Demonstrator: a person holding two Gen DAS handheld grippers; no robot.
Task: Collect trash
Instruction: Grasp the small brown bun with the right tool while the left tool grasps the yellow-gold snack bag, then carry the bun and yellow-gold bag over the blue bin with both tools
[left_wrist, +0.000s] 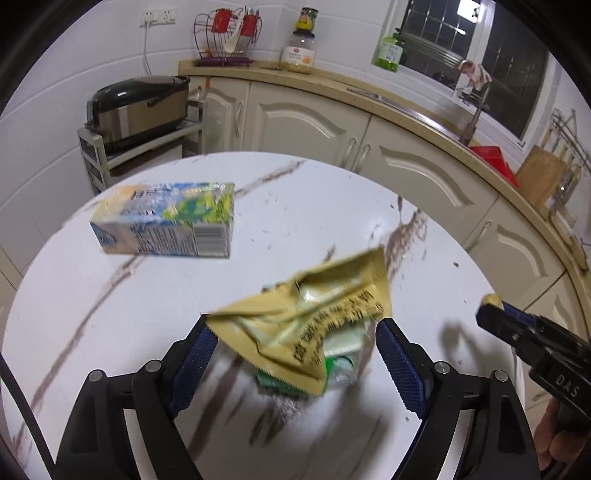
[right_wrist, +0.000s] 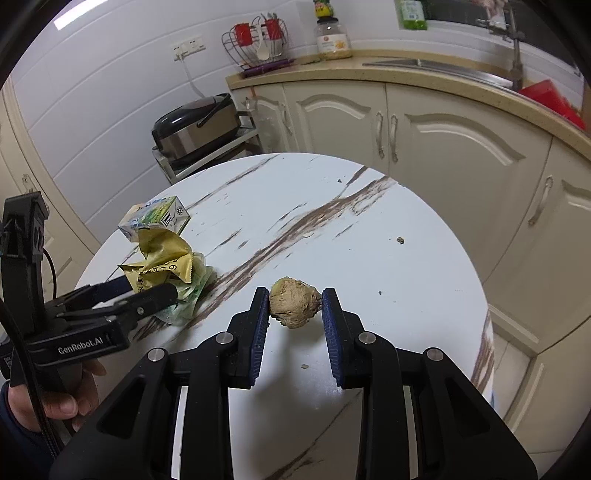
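A crumpled yellow and green wrapper (left_wrist: 314, 325) lies on the round marble table (left_wrist: 295, 192), between the fingers of my left gripper (left_wrist: 295, 332). The jaws are wide open around it and do not press it. The wrapper also shows in the right wrist view (right_wrist: 162, 266), with my left gripper (right_wrist: 147, 295) at it. My right gripper (right_wrist: 295, 306) is shut on a tan ginger lump (right_wrist: 293, 302), held just above the table (right_wrist: 369, 258). My right gripper also shows in the left wrist view (left_wrist: 491, 306). A small drink carton (left_wrist: 166, 221) lies on its side at the table's far left (right_wrist: 155, 218).
Small crumbs (right_wrist: 400, 240) lie on the table. Behind it stand cream cabinets (right_wrist: 406, 133), a counter with a sink (right_wrist: 443, 66), a jar (left_wrist: 299, 51) and a dish rack (left_wrist: 225, 37). A rice cooker (left_wrist: 136, 107) sits on a shelf cart at the left.
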